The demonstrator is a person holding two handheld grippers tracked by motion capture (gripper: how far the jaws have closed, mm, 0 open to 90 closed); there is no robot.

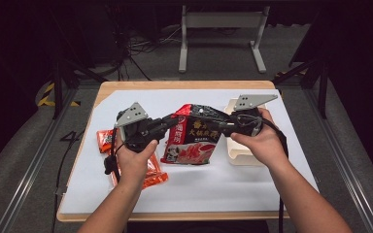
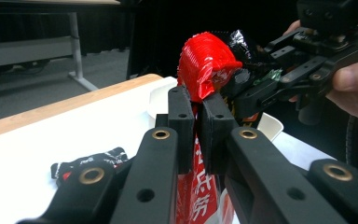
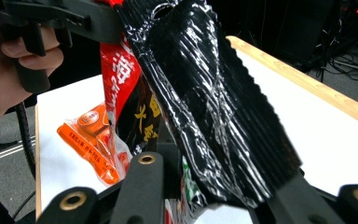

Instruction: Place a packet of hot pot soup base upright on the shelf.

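A glossy red-and-black crinkled plastic snack bag [image 1: 193,133], printed with white and yellow Chinese characters too small to read, is held up over the white-covered wooden bench [image 1: 233,179] between both grippers. The left gripper [image 1: 167,121] has its jaws clamped on the bag's red ridged top seal. The right gripper [image 1: 223,130] is clamped on the black ribbed corner. A flat orange foil packet [image 1: 148,170] lies on the bench under the left hand [image 1: 133,160]. A cream moulded tray [image 1: 238,150] sits behind the right hand [image 1: 262,143].
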